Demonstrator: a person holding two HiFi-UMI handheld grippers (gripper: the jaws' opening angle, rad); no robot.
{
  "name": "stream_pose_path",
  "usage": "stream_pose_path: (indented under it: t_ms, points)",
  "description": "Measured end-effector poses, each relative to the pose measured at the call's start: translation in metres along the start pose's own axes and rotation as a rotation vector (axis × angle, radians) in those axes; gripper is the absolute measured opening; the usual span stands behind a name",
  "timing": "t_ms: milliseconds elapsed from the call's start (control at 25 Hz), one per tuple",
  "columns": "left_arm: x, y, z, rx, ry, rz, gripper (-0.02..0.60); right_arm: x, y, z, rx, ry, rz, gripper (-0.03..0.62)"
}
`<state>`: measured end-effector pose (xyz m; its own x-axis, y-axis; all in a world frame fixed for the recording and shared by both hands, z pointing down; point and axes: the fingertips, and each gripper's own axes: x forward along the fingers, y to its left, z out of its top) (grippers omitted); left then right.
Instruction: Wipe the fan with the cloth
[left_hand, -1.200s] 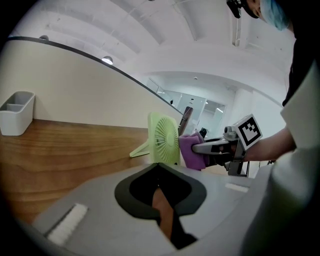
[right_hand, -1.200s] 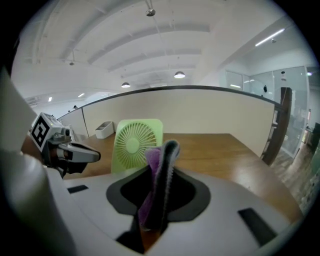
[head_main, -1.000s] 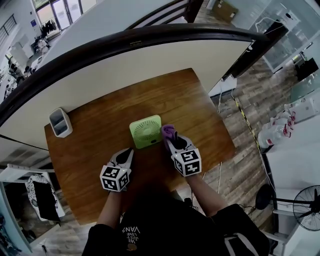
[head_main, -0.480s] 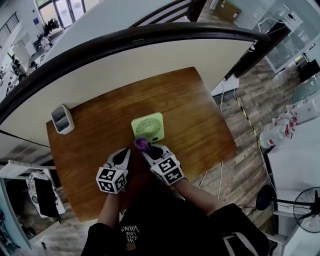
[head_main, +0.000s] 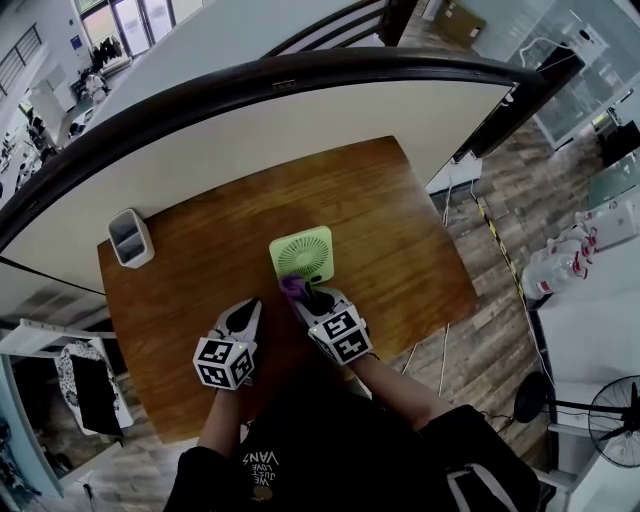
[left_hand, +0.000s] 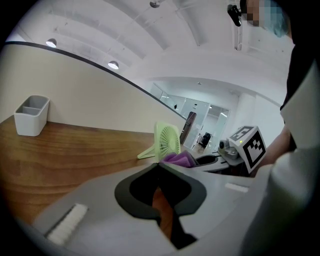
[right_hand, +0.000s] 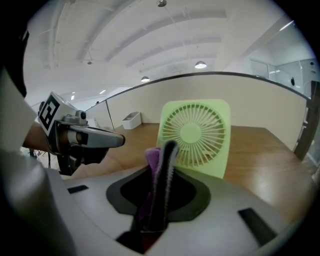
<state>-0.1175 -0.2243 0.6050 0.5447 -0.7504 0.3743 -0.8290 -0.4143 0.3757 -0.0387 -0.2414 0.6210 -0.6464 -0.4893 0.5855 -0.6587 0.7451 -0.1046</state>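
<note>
A small square light-green fan (head_main: 301, 252) stands upright on the wooden table (head_main: 390, 220); in the right gripper view the fan (right_hand: 196, 136) faces me with its round grille. My right gripper (head_main: 299, 294) is shut on a purple cloth (right_hand: 153, 161) and sits just in front of the fan's near face. That cloth (head_main: 294, 289) shows as a purple bunch at the jaw tips, and the cloth (left_hand: 180, 158) also appears beside the fan (left_hand: 167, 140) in the left gripper view. My left gripper (head_main: 247, 312) is shut and empty, low at the left of the fan.
A white two-compartment holder (head_main: 131, 238) stands at the table's far left corner by the curved partition (head_main: 300, 100). The table's right edge drops to the wooden floor (head_main: 500, 300). A standing fan (head_main: 612, 402) is on the floor at the far right.
My right gripper with the cloth has swung from the fan's right side to its front. The left gripper has hardly moved.
</note>
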Motion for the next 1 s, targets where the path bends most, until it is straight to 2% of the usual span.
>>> stream_pose_path:
  t_ms: [680, 1000]
  points:
    - [0.001, -0.001, -0.004, -0.003, 0.012, -0.015, 0.012, -0.045, -0.09, -0.035, 0.174, 0.031, -0.233, 0.094]
    - [-0.001, -0.007, -0.004, 0.0, 0.011, -0.011, 0.012, -0.048, -0.096, -0.036, 0.199, 0.028, -0.25, 0.094]
